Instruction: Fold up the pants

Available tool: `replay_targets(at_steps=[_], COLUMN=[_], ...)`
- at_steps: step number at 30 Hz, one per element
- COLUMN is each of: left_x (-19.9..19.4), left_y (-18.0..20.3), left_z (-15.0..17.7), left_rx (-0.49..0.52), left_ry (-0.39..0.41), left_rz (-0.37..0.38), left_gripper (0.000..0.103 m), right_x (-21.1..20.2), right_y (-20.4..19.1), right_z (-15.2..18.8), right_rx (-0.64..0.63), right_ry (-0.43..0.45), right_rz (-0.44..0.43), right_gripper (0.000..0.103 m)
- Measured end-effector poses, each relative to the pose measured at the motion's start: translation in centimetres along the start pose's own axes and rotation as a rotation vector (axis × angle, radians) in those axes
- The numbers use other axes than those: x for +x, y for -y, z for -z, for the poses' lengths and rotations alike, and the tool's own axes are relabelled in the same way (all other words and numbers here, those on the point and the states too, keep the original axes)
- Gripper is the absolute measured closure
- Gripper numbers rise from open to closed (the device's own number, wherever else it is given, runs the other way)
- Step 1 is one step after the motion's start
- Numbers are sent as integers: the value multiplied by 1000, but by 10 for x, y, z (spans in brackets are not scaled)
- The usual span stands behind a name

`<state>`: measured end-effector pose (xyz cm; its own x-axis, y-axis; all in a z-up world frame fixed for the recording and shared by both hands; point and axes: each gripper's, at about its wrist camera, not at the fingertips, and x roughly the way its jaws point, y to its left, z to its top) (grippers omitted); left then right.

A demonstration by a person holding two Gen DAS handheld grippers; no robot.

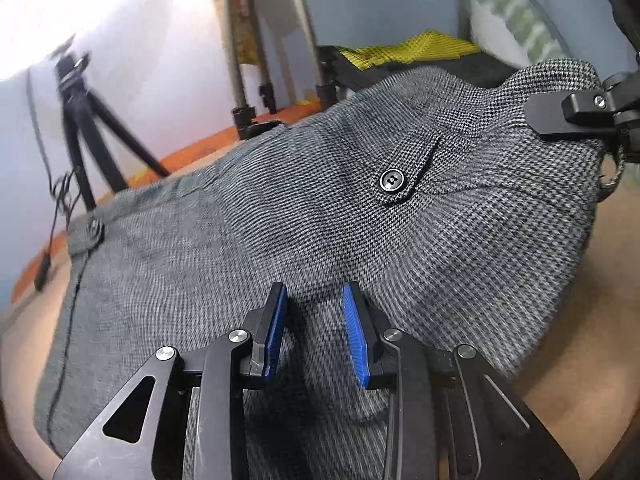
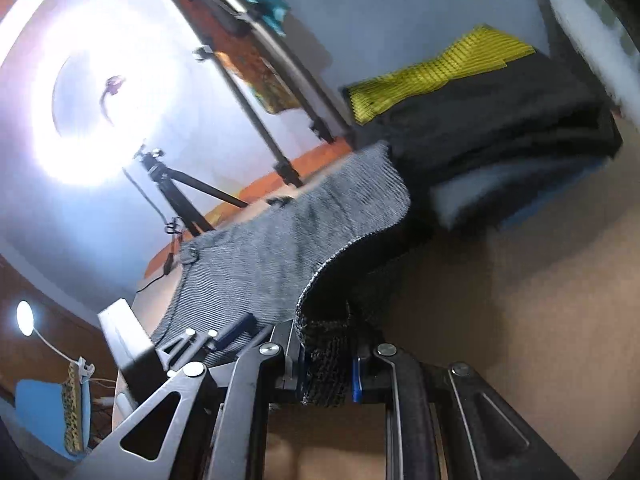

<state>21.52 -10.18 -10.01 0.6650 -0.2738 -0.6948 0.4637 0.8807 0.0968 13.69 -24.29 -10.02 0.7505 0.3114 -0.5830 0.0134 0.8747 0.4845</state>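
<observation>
Grey houndstooth pants lie spread on a tan surface, a buttoned back pocket flap facing up. My left gripper is open, its blue pads just above the fabric with nothing between them. My right gripper is shut on the pants' waist edge and lifts that corner off the surface; it shows in the left wrist view at the far right. The left gripper shows in the right wrist view at lower left.
Two tripods stand behind the surface by the wall. A folded stack of dark and yellow cloth lies at the back right. A cable hangs at the left edge. Bare tan surface lies right of the pants.
</observation>
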Motion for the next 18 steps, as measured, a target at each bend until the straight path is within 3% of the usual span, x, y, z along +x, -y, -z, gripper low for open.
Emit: replay_targets(at_steps=[3,8,13,18], left_x=[-20,-23,-58,-123], left_y=[-16,-31,-64,-127], left_z=[6,27,39,58], left_rx=[-80,-98,-188,-285], left_ry=[16,-58,-13,89], left_rz=[46,115,142,26], left_gripper=[59,58,58,58], right_x=[-5,3,13,31], right_y=[-24,-61,-112,-172], right_z=[-6,-16,-19,-8], right_rx=[-82,-158,-259,-400], right_ry=[32,46,52,36], right_rz=[21,20,1,-23], right_gripper=[89,89,89,89])
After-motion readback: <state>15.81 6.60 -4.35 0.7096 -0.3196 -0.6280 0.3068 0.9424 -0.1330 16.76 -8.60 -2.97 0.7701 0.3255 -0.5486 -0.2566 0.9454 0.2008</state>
